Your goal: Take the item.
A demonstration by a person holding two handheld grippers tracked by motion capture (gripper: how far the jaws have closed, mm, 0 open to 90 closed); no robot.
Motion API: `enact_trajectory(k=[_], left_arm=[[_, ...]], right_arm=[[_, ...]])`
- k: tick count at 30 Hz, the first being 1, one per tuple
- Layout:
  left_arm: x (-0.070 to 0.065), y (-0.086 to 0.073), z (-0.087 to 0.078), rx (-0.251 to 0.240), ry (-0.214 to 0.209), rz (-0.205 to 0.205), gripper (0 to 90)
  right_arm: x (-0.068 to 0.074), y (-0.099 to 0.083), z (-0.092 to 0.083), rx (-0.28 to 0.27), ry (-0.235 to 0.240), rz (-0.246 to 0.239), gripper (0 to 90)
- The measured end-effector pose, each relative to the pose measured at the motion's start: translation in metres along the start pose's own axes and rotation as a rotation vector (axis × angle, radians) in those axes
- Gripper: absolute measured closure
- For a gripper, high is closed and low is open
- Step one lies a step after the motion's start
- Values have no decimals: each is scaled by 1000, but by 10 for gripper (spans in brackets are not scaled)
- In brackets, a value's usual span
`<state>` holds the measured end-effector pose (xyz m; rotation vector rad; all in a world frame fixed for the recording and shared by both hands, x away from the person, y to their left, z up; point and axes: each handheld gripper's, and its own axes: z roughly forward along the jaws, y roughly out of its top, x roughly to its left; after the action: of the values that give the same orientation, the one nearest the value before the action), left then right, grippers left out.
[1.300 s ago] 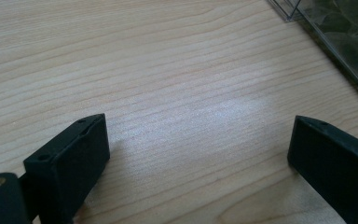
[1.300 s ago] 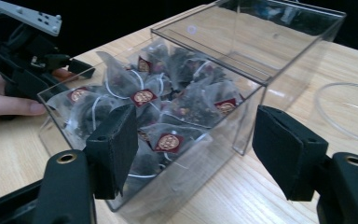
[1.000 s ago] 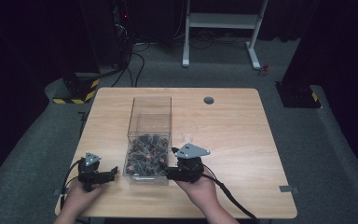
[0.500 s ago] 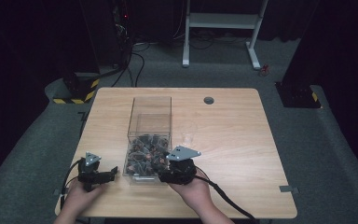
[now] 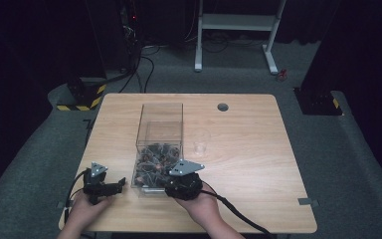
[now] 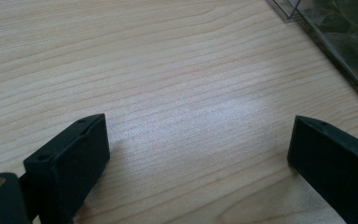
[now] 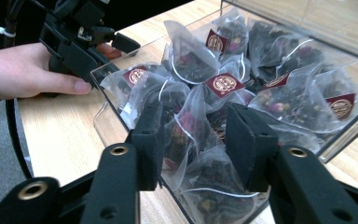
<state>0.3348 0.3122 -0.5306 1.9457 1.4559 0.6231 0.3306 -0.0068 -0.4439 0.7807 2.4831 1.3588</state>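
- Dark floor and black stands surround our wooden bench [image 5: 248, 149], which carries a clear box [image 5: 160, 134] running from its middle toward the near edge.
- We hold the left gripper [image 5: 110, 188] low and level near the near left corner, jaws spread wide over bare wood, just beside the box wall.
- Our right gripper [image 7: 193, 140] reaches over the box's near end, tilted down among the tea bags [image 7: 223, 84] piled there.
- Its jaws have just been closing, with one tea bag [image 7: 186, 135] between them; we cannot tell whether the pads press it yet.
- Open bench lies right of the box, toward the far right corner.
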Motion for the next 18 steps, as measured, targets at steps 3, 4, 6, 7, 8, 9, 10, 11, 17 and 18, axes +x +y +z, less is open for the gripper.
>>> enact_trajectory(k=[3, 4, 6, 7, 8, 9, 10, 11, 17, 18], left_arm=[[0, 0, 0, 0, 0, 0, 57], [0, 0, 0, 0, 0, 0, 57], [0, 0, 0, 0, 0, 0, 57], [0, 0, 0, 0, 0, 0, 57], [0, 0, 0, 0, 0, -1, 57], [0, 0, 0, 0, 0, 0, 57], [0, 0, 0, -1, 0, -1, 57], [0, 0, 0, 0, 0, 0, 57], [0, 0, 0, 0, 0, -2, 57], [0, 0, 0, 0, -1, -2, 57]], right_arm=[[1, -2, 3, 12, 5, 7, 635], [1, -2, 5, 14, 6, 4, 646], [1, -3, 6, 21, -1, 6, 675], [1, -3, 6, 21, -7, 3, 695], [1, -3, 6, 22, -5, 5, 713], [0, -4, 6, 24, -1, 8, 729], [0, -4, 7, 26, -1, 5, 742], [1, -5, 7, 29, 1, 5, 759], [3, -8, 7, 26, 12, -7, 900], [3, -8, 8, 26, 13, -9, 900]])
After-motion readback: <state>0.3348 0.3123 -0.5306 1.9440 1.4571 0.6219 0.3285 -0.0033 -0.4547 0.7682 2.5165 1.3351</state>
